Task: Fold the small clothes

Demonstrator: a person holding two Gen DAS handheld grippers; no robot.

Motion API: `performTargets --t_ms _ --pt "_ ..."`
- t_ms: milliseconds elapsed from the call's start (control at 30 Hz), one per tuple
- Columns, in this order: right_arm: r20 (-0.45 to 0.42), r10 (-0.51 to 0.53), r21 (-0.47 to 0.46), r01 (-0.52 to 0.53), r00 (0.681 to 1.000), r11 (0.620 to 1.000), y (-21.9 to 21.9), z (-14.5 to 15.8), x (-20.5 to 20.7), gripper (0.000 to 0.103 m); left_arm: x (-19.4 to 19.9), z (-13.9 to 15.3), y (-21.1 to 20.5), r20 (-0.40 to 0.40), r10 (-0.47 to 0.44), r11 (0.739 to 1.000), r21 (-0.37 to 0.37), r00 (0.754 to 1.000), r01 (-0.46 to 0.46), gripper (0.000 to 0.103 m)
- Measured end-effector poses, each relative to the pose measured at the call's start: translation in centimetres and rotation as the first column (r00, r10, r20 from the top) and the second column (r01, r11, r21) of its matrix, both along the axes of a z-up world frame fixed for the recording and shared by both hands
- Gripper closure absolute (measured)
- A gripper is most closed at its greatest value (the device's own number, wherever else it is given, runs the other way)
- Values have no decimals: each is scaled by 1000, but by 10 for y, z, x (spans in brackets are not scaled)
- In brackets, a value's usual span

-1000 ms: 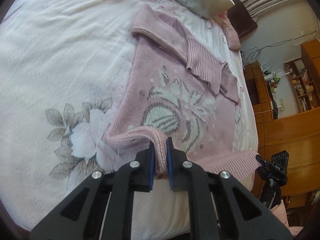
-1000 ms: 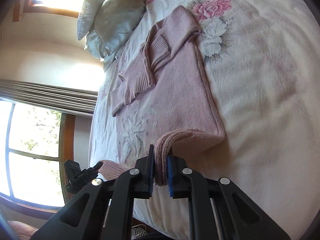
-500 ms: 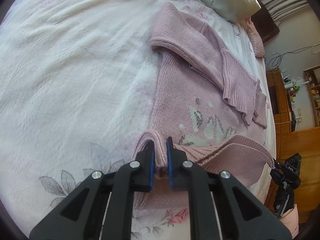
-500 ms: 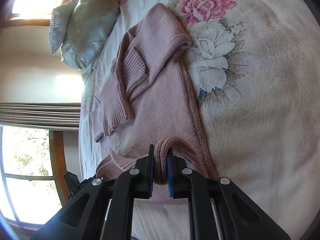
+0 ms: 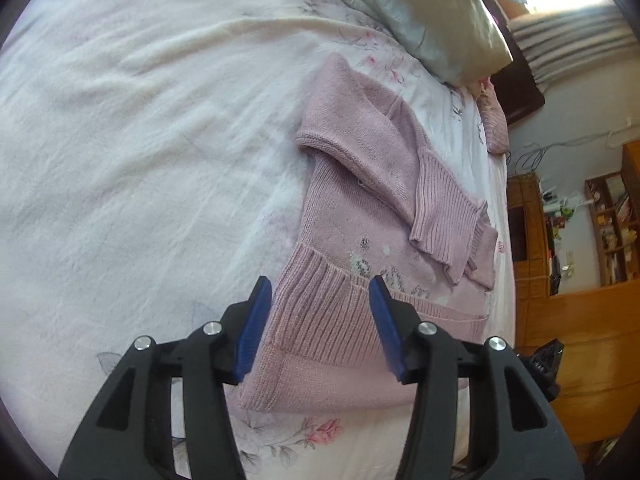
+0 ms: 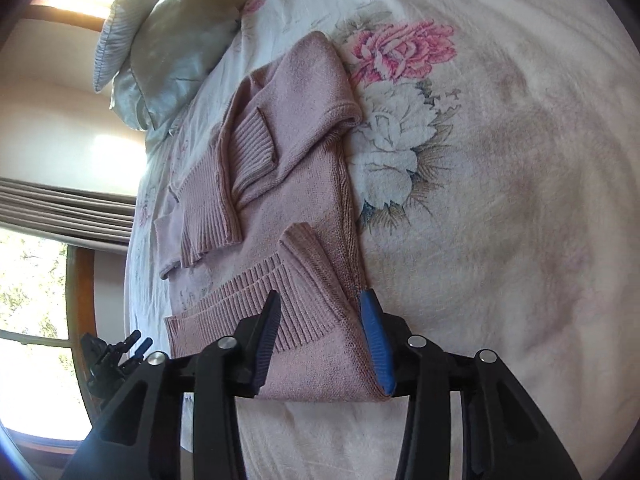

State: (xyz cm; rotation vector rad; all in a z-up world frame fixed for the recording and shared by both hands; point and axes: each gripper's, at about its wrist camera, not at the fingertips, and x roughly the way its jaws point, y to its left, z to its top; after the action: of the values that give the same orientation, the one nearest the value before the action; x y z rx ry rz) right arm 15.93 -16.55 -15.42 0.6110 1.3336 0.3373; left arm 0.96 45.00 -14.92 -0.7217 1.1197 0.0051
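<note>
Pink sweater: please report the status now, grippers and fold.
Left gripper open, right gripper open. Pink sweater lies on bedspread, ribbed hem folded up, sleeves across. Nothing in the way.

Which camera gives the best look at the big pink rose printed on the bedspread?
The right wrist view: the big pink printed rose shows whole beside the pink knitted sweater. The left wrist view misses it, showing only a small pink rose near the bed's edge.

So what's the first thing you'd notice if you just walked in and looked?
The pink sweater lying on the white flowery bedspread, its ribbed bottom edge folded up over its body and its sleeves folded across its chest. Just in front of it, the left gripper and the right gripper both stand open. A silvery pillow sits beyond the sweater, by the bright window.
</note>
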Motion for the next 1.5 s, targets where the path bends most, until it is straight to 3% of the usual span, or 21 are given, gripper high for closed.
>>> performTargets --t_ms 67,167,333,400,567,667,800,967,1100,1167,1200,1267,1333,1500 --pt "12 18 -3 -18 1000 1000 4 4 -1 60 8 2 -12 -15 -88 991 96 996 89 52" --pt "19 34 3 -34 999 999 11 7 -2 59 21 -7 -30 -47 -183 965 184 982 189 49" --pt "20 86 -34 -85 996 996 26 6 0 59 43 -37 -47 -158 -254 910 295 954 292 47" --pt "27 115 -51 -114 993 992 31 7 2 59 47 -45 -49 -174 -256 911 285 951 297 50" --pt "67 232 -174 -218 970 960 50 12 10 57 45 -37 -57 -121 -296 908 273 948 318 94" --pt "84 327 -279 -292 941 915 65 11 16 56 39 -25 -62 -74 -310 911 262 948 319 94" --pt "84 411 -341 -361 908 868 86 4 24 56 31 -18 -68 -33 -323 918 230 946 322 94" --pt "59 430 -366 -382 901 849 97 -11 41 56 39 -33 -70 -70 -310 921 228 948 318 93" --pt "23 440 -372 -401 898 837 102 -24 52 56 48 -44 -68 -108 -282 921 249 953 301 83" --pt "6 460 -351 -429 888 832 105 -29 52 71 50 -47 -66 -111 -278 923 245 954 297 82" --pt "1 471 -346 -442 882 828 108 -31 50 85 51 -47 -66 -112 -280 922 247 953 300 82" --pt "-4 489 -358 -458 872 814 110 -31 47 92 51 -47 -66 -111 -285 920 249 952 304 84" --pt "15 493 -339 -459 870 821 109 -27 42 93 48 -45 -64 -105 -278 921 253 955 296 94" --pt "109 445 -248 -409 889 878 92 4 26 93 31 -16 -62 4 -273 940 212 962 266 95"
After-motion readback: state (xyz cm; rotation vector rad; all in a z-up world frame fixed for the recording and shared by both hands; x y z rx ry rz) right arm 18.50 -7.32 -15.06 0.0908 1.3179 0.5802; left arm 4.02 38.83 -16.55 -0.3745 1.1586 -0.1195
